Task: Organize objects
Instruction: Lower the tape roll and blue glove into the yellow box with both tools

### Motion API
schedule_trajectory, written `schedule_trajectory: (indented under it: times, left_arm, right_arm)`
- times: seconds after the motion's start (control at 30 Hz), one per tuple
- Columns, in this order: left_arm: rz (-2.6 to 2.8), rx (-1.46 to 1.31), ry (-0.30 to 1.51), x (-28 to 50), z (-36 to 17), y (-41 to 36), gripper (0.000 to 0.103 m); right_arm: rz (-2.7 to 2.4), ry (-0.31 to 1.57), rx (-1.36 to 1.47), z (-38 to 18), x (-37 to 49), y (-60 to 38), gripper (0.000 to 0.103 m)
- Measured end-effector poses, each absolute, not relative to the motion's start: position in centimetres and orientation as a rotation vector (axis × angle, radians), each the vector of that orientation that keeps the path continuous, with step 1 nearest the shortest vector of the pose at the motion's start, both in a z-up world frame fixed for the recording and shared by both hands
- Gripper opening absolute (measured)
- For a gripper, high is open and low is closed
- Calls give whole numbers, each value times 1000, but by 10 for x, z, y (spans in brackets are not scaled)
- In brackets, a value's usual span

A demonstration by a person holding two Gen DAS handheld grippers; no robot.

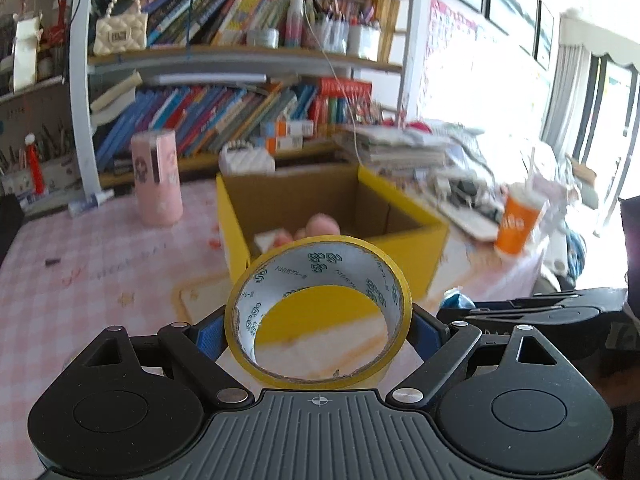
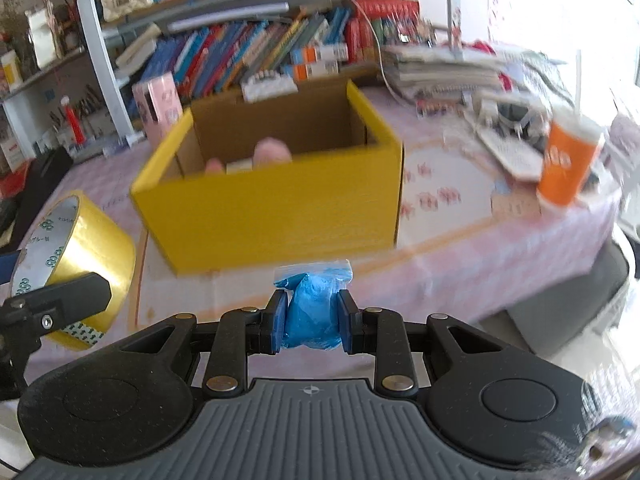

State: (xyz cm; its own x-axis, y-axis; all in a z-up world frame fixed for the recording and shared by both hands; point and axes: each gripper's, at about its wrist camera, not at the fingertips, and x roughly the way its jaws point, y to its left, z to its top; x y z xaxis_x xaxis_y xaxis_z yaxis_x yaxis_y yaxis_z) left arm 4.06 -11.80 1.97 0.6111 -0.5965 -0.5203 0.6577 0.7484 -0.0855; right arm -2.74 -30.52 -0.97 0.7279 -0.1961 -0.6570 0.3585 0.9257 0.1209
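My left gripper [image 1: 318, 326] is shut on a roll of yellow tape [image 1: 320, 378], held upright above the table in front of the open yellow cardboard box [image 1: 400, 248]. The tape roll also shows in the right wrist view [image 2: 96, 240], at the left. My right gripper [image 2: 312, 320] is shut on a small clear bag of blue material [image 2: 312, 312], held just in front of the yellow box [image 2: 272, 216]. Inside the box lie a pink rounded thing [image 2: 272, 150] and a small white item [image 2: 240, 167].
The table has a pink checked cloth [image 1: 100, 264]. A pink cylinder [image 1: 157, 176] stands left of the box, an orange cup [image 2: 568, 164] to its right. A stack of papers [image 2: 444, 66] and clutter lie at the back right. Bookshelves [image 1: 240, 56] stand behind.
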Motion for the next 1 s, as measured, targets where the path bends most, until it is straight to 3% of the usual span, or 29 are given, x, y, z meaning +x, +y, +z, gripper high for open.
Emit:
schedule_trajectory:
  times: [0.4,1.0]
  left_arm:
    - [-621,110,487,98,31,-188,90]
    - [-482,277,624,159,-11,-255,90]
  right_arm:
    - [-210,558,119,31,50,-370,25]
    - [-52,642,23,6,140,-418,25]
